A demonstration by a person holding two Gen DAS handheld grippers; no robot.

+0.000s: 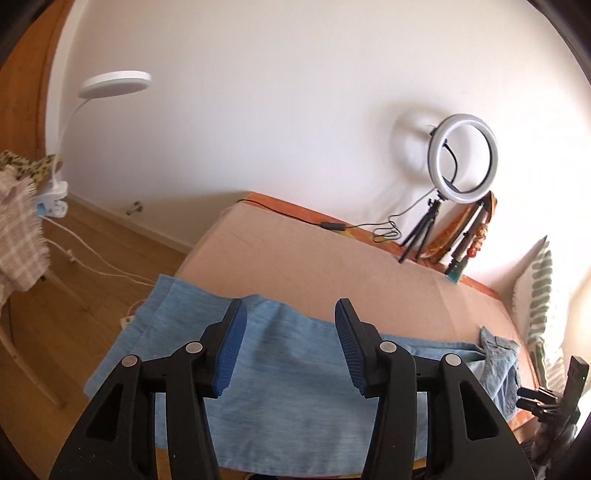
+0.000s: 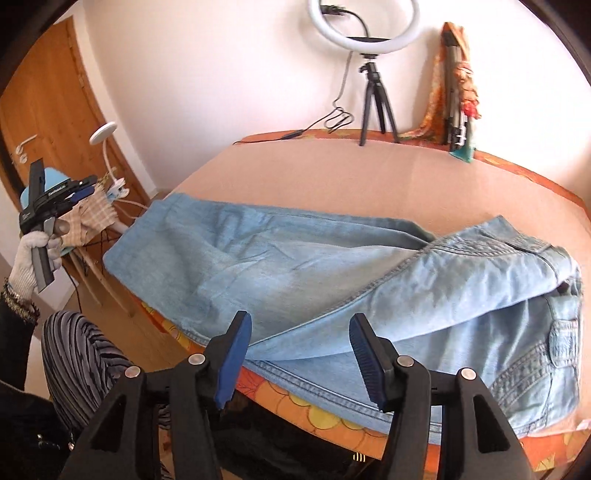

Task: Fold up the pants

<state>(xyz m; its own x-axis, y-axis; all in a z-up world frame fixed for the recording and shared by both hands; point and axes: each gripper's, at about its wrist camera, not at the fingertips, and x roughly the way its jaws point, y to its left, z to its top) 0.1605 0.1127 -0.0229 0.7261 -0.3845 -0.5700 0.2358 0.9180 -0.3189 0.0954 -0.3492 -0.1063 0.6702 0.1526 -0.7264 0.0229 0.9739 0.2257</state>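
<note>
**On the bed, jeans halved lengthwise, both tongs free**

Across the peach bed cover point(image 2: 332, 173) lie the light-blue jeans point(image 2: 295, 266), one leg laid over the other, hems toward the wooden door point(image 2: 48, 122), waistband at the opposite end. Left gripper point(image 1: 288, 325) and right gripper point(image 2: 301, 343) both hang above the denim with jaws apart, nothing between them. The lengthwise fold looks done; the next move probably calls for pinching the hems and carrying them to the waistband. Beyond the jeans, a ring light point(image 2: 364, 26) on its tripod point(image 2: 375, 107) stands clear of the work.
</note>
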